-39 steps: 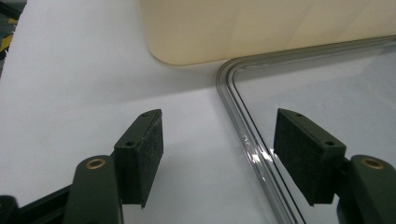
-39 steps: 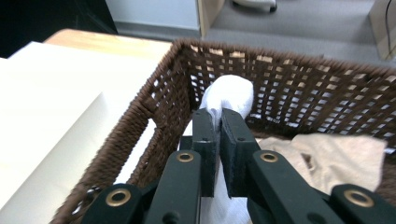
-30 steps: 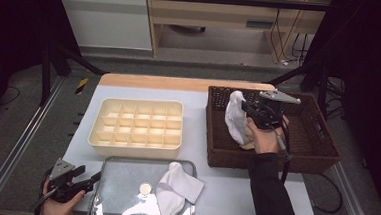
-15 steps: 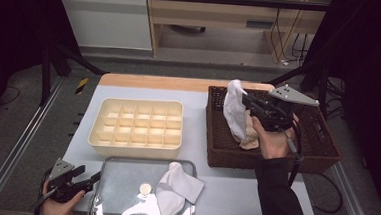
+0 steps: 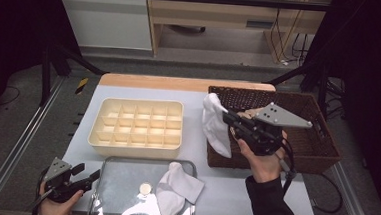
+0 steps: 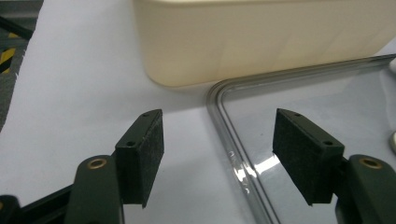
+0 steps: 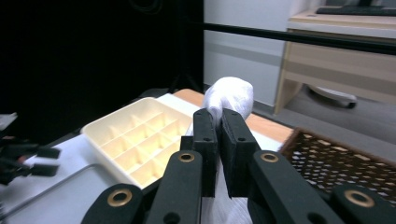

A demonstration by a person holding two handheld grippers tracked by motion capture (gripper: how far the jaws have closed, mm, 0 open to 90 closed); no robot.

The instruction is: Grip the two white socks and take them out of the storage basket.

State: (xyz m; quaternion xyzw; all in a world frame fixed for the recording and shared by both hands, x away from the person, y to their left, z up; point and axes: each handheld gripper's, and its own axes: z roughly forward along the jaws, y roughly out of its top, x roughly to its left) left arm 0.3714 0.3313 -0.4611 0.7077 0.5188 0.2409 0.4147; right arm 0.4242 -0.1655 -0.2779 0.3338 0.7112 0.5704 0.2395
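A white sock [image 5: 214, 124] hangs over the left rim of the brown wicker basket [image 5: 321, 140], pinched near its top by my right gripper [image 5: 226, 114], which is shut on it. In the right gripper view the sock [image 7: 231, 95] bulges above the closed black pads [image 7: 205, 135]. Another white sock [image 5: 176, 189] lies crumpled on the metal tray [image 5: 119, 176] at the front. At the front left corner my left gripper [image 5: 86, 174] rests low, open; in its own view its wide-apart jaws straddle the tray's rim [image 6: 224, 126] with nothing between them.
A cream divided box [image 5: 137, 127] sits mid-table, left of the basket, and its wall [image 6: 261, 37] faces the left gripper. A small round disc [image 5: 145, 188] lies on the tray. Dark frame bars flank the table, with a wooden desk behind.
My right gripper has lifted the sock out of the basket and carried it left, over the basket's left rim. The left gripper has stayed put.
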